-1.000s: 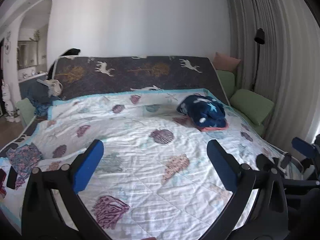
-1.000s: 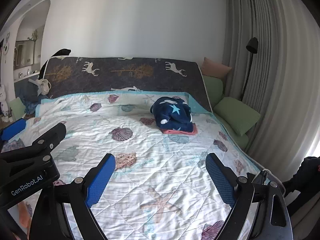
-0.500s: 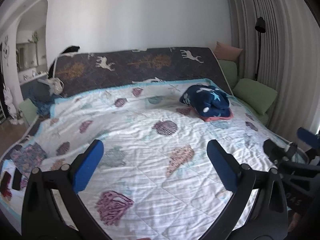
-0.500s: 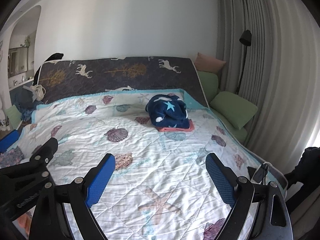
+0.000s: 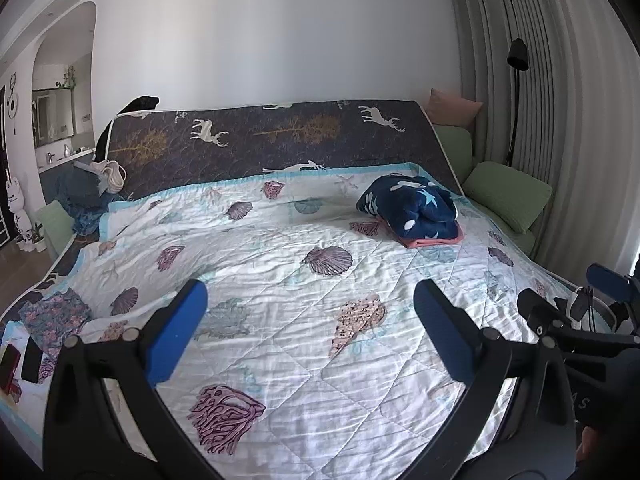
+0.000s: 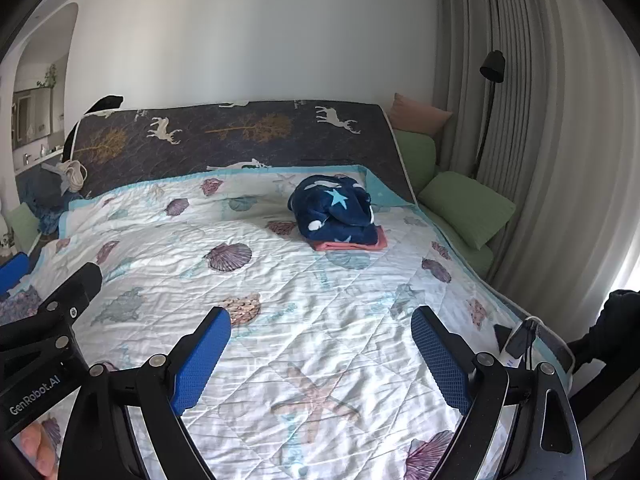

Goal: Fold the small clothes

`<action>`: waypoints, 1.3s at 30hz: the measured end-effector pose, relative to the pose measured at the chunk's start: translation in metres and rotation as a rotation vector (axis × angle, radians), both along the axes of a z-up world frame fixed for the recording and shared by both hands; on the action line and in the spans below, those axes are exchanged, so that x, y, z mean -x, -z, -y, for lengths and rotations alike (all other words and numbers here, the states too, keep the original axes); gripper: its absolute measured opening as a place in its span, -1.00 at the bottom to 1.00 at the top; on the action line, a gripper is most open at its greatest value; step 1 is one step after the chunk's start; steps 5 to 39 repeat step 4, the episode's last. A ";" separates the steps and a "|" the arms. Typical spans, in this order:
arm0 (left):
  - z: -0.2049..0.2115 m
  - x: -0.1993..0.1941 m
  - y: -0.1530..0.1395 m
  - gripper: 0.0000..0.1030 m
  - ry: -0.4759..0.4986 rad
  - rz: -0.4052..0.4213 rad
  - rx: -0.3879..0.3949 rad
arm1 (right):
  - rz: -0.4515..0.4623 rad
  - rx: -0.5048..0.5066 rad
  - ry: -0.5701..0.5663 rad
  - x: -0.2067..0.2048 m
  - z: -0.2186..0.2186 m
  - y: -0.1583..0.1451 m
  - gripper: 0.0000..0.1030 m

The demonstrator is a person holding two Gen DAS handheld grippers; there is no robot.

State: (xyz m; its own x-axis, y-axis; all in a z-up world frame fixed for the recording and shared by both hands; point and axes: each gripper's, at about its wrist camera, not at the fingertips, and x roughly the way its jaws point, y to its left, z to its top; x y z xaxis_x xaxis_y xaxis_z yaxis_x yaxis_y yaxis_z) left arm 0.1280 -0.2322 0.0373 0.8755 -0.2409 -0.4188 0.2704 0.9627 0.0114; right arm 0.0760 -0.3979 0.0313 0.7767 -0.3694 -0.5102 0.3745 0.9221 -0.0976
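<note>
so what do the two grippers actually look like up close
Both look alike: matte black angular frames with round silver bolt heads at the joints, each finger ending in a bright blue textured pad. The left gripper shows white GenRobot.AI lettering on its body in the right wrist view. The right gripper shows faint pale letters in the left view.

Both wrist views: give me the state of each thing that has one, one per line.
left gripper: open, empty, above the quilt.
right gripper: open, empty.
navy star garment: bundled, on top of the pink one.
pink garment: folded flat, at the bottom of the pile.
floral garment: lying loose at the quilt's left edge.
quilt: spread, wrinkled.
</note>
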 end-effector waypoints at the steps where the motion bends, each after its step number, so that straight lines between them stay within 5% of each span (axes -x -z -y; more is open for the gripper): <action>1: 0.000 0.001 -0.001 0.99 0.002 0.002 0.000 | -0.001 -0.001 0.001 0.000 0.000 0.000 0.81; 39: 0.000 0.002 -0.002 0.99 0.005 0.006 0.002 | -0.004 -0.003 0.003 0.001 0.002 0.001 0.81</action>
